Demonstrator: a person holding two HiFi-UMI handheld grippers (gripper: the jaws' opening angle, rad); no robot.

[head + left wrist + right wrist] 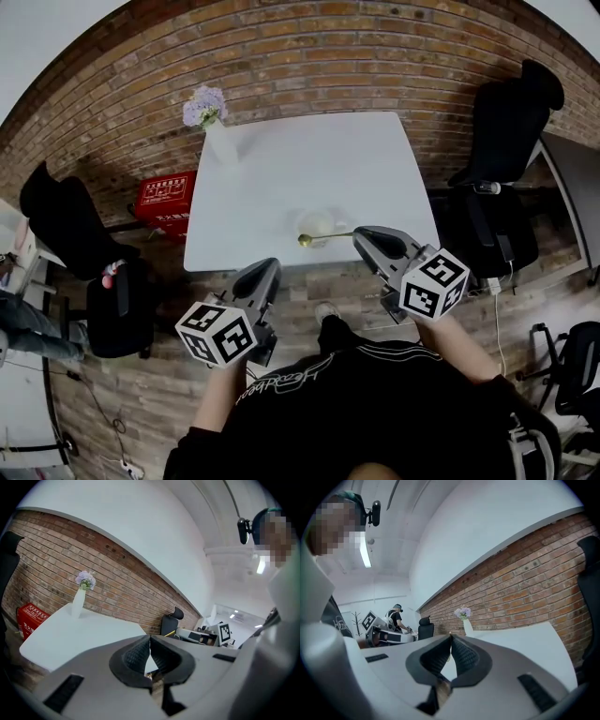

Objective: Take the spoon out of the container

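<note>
white square worktop: carries everything. The task's stuff sits near the front edge, right in front of me, so it's a short reach.
left claw: closed tip to tip with nothing in it, hanging short of the worktop's front edge. I reckon it should go steady the container if that starts to slide.
right claw: also pinched closed and empty. From the head view its tip is just beside the end of the spoon handle, so this is the one to use. I need to open it first, come in square to the handle, and close on the far end of it.
pale see-through round container: looks light, so I'd lift the spoon up and out instead of dragging it over the rim.
thin gold metal spoon: bowl end at the container's near side, handle pointing to my right. It's skinny and probably slippery, so grip it firmly.
hard to make out: whether the spoon's bowl sits inside the container or just rests on its rim, how high my right claw is above the handle, and anything in the container. Neither claw's own view shows the spoon.
</note>
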